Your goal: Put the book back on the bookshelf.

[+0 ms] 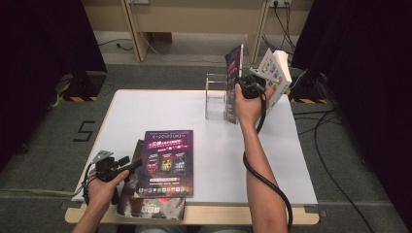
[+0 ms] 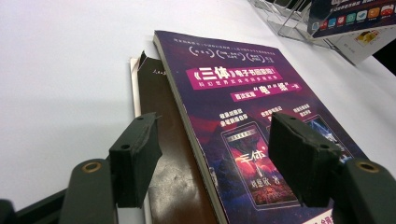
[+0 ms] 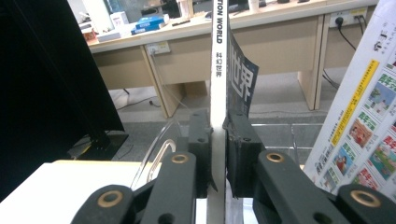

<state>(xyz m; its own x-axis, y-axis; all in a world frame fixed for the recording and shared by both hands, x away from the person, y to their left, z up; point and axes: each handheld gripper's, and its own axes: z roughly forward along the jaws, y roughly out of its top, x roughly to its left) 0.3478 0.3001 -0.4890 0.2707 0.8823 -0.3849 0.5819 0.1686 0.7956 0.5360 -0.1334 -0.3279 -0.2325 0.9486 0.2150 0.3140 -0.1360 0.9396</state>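
Two tools are at work: the right tool (image 3: 218,140) grips the spine of an upright magazine (image 3: 218,60) at the clear rack (image 1: 216,99) near the surface's (image 1: 204,126) far edge, while the left tool (image 2: 215,149) hangs released over a purple magazine (image 2: 252,116) at the near edge.

Left claw (image 1: 127,162) gapes low; right claw (image 1: 241,82) raised, narrowed.

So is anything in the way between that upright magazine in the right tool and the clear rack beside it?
Nothing visible blocks it. The magazine stands clamped in the right tool, right at the clear rack; the white book leans apart on its other side.
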